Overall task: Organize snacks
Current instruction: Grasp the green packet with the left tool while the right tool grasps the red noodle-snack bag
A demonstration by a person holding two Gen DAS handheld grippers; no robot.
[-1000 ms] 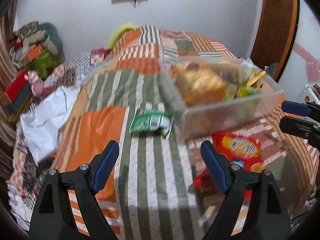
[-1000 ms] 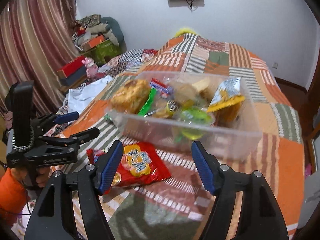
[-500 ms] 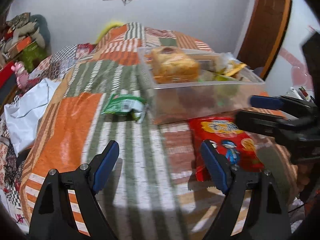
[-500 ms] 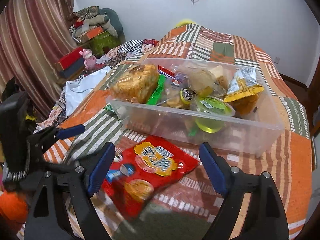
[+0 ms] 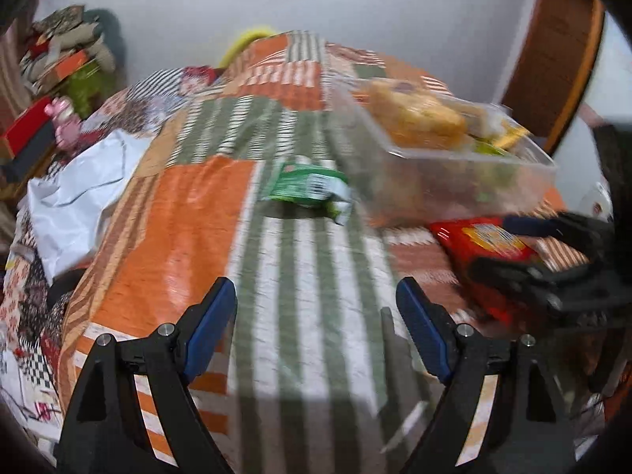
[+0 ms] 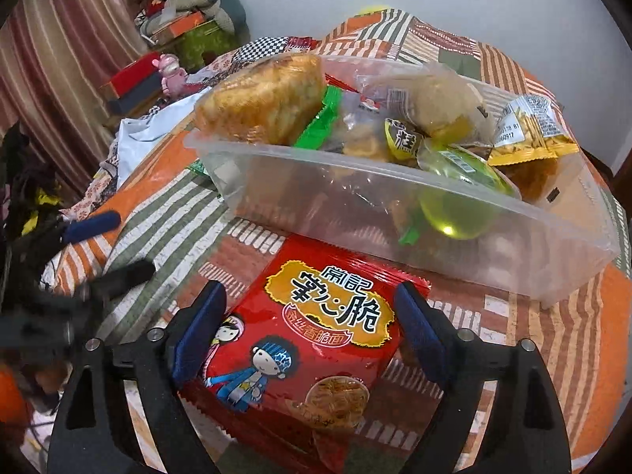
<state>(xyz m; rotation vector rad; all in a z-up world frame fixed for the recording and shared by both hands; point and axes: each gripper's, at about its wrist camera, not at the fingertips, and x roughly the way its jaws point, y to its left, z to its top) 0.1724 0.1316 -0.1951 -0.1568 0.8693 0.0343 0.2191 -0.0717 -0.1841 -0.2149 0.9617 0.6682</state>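
A red noodle-snack packet (image 6: 304, 339) lies on the striped bedspread in front of a clear plastic bin (image 6: 395, 213) filled with several snacks. My right gripper (image 6: 312, 331) is open, its blue pads on either side of the red packet, not pressing it. A green snack packet (image 5: 310, 189) lies left of the bin (image 5: 454, 173). My left gripper (image 5: 316, 328) is open and empty over the green-striped cloth, short of the green packet. The right gripper (image 5: 529, 249) shows over the red packet (image 5: 482, 249) in the left wrist view. The left gripper (image 6: 106, 245) shows at the left in the right wrist view.
A white bag (image 5: 75, 197) lies at the bed's left edge. Boxes and a pink toy (image 5: 63, 122) sit beyond it on the floor side. A striped curtain (image 6: 51, 71) hangs at left. A wooden door frame (image 5: 553, 51) stands at right.
My right gripper has moved forward and down until its pads straddle the red packet. My left gripper has swung left, bringing the green packet more to centre.
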